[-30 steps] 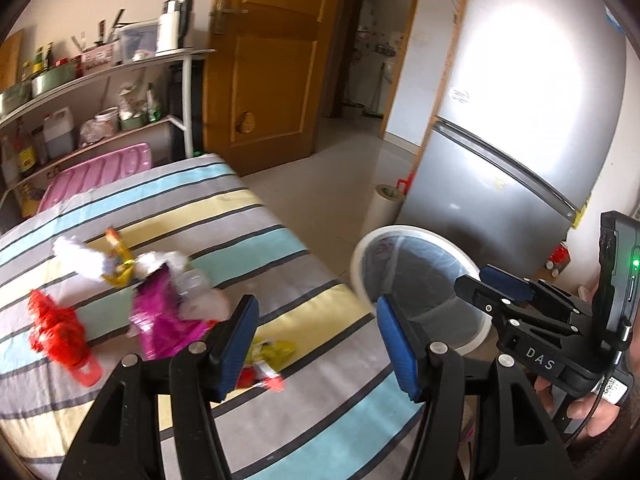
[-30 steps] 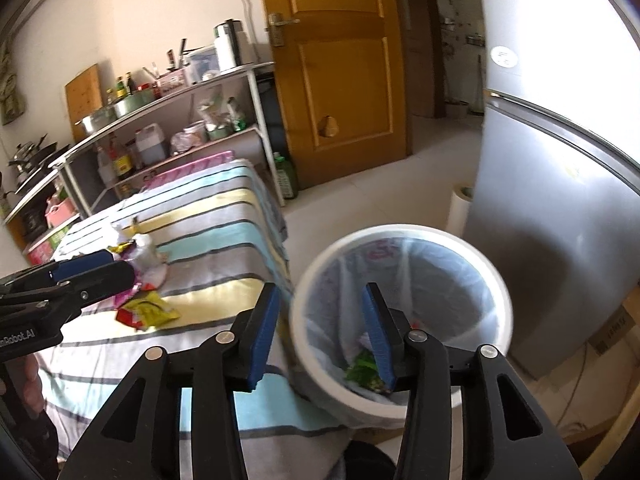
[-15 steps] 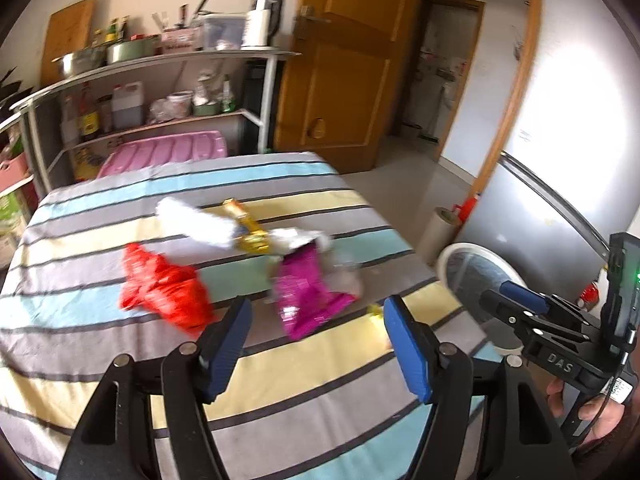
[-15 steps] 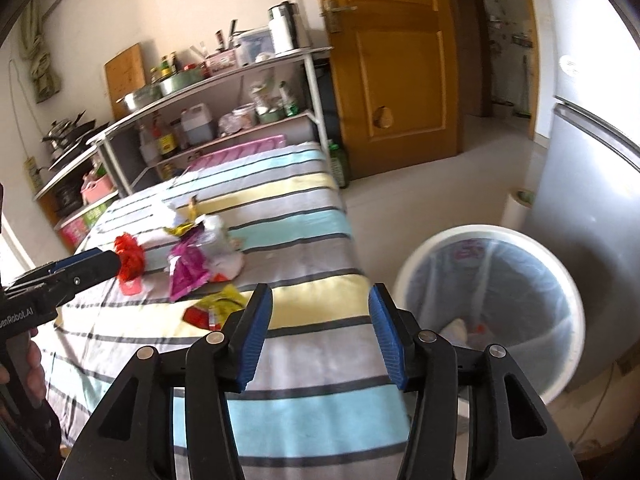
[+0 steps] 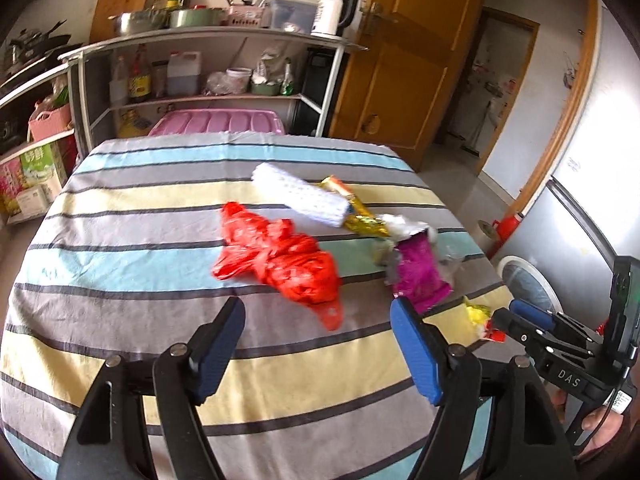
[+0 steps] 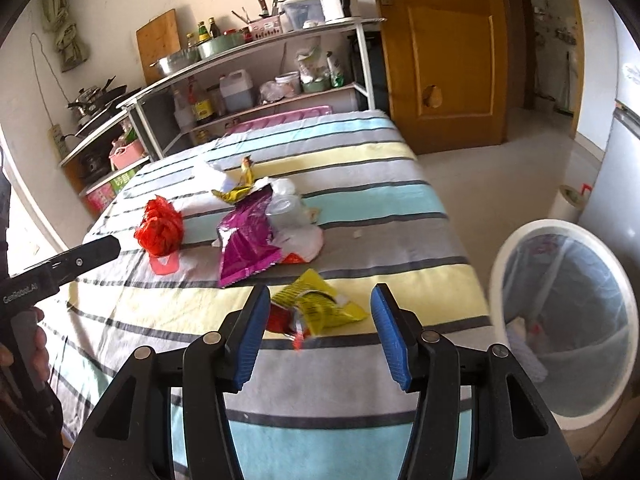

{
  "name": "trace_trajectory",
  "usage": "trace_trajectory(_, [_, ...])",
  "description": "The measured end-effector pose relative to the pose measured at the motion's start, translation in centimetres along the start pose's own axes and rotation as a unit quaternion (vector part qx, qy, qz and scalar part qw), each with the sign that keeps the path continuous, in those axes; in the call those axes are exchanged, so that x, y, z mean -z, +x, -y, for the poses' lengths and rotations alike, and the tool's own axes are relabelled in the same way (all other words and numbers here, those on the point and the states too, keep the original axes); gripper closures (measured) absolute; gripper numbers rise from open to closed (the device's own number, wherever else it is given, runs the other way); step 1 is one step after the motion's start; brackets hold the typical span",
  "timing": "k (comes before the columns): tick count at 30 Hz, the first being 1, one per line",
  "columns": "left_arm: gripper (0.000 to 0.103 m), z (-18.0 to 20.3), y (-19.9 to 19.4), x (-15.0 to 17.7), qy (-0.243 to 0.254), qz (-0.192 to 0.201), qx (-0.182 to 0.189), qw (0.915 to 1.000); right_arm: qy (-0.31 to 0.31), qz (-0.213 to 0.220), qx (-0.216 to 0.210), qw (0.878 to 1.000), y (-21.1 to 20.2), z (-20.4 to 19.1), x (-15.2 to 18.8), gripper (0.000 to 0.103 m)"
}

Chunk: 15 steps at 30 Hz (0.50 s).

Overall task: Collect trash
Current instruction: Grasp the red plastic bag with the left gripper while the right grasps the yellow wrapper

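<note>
The yellow wrapper [image 6: 320, 306] is seen flat on the striped tabletop [image 6: 360, 184] just ahead of the right gripper [image 6: 318, 338], whose empty jaws are opening, while the also empty, opening left gripper [image 5: 318, 346] is aimed at the red bag [image 5: 280, 258].

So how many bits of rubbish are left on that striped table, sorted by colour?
Red plastic bag: 1
Purple wrapper: 1
Yellow wrapper: 1
Gold wrapper: 1
White foam sleeve: 1
Clear or white plastic clump: 1, though it may be several pieces
Total: 6
</note>
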<state>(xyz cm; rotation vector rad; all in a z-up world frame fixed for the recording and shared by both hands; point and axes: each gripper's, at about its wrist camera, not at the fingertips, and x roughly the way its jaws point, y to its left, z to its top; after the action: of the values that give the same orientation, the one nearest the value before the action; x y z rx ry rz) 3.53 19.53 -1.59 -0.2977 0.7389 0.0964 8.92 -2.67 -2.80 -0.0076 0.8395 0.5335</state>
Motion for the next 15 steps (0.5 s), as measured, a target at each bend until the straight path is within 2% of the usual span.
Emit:
trace_trajectory(6, [0.023,-1.0,1.5,-0.8,-0.017,-0.015,0.003,0.9997,-0.012,-0.023,0.007,1.000,1.8,-0.5,-0.2,0.049])
trace_trajectory(15, [0.022,-0.8,3.8,-2.5,-0.019,-0.016,-0.006,0.9997,-0.010,-0.033,0.019,0.999,2.8,-0.4,-0.4,0.047])
